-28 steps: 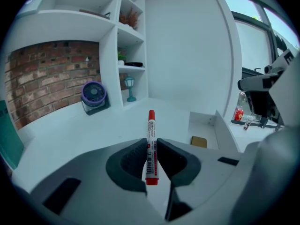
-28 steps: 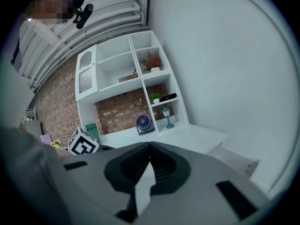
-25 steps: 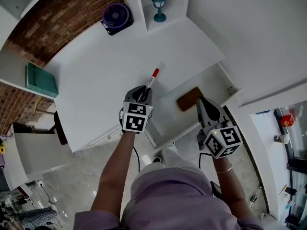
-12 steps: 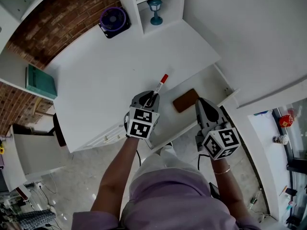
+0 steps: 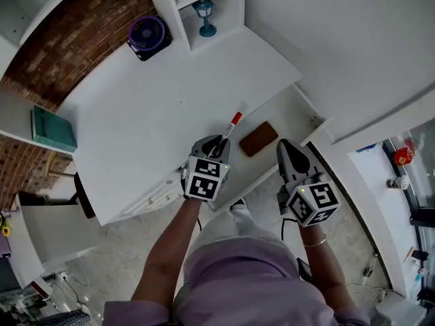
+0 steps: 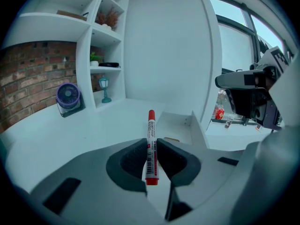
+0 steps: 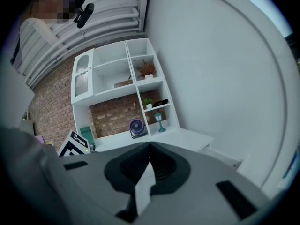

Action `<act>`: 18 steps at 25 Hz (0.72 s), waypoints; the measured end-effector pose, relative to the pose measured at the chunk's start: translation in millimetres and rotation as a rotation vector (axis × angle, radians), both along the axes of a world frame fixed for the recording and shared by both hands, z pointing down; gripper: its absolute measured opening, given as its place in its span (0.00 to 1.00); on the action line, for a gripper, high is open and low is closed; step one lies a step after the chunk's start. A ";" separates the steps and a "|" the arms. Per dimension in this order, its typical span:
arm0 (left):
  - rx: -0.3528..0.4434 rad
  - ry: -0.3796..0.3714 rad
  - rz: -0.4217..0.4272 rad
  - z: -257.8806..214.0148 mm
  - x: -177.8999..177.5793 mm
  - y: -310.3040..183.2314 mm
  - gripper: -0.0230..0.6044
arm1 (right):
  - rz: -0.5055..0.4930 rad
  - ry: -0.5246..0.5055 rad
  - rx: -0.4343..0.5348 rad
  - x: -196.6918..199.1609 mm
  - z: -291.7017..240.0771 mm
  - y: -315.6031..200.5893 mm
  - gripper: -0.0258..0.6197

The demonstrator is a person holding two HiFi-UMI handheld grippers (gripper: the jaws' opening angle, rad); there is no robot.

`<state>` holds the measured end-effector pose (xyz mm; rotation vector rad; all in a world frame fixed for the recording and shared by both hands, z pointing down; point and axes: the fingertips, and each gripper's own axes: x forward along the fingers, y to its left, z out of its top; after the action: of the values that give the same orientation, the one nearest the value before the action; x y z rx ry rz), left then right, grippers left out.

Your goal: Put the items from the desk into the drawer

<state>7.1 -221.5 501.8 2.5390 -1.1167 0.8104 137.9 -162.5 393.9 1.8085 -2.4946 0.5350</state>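
Pinched in the left gripper (image 6: 151,150), low on the barrel: red-capped marker (image 6: 150,134), cap pointing up-frame, mid-frame in the head view at the desk (image 5: 156,100) edge, just left of the open drawer (image 5: 292,117). Probably light, stiff, smooth plastic; liable to pivot, so better taken mid-barrel. Pressed together on nothing, lower right: right gripper (image 7: 149,149). Already lying in the drawer: brown flat item (image 5: 258,138).

Purple fan (image 5: 147,35) near blue lamp (image 5: 203,15) in shelf (image 5: 234,9); teal book (image 5: 52,129) apart.
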 end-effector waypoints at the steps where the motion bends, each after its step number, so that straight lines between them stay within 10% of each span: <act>1: -0.012 0.000 0.004 2.4 0.7 2.2 0.14 | 0.006 0.001 -0.003 -0.3 0.1 1.9 0.04; 18: -0.142 -0.059 0.102 60.3 11.5 24.5 0.14 | 0.114 0.008 -0.070 -1.5 16.9 22.9 0.04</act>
<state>18.5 -197.0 562.1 2.4844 -0.9172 0.9601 136.5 -139.6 410.9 1.9308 -2.3473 0.6094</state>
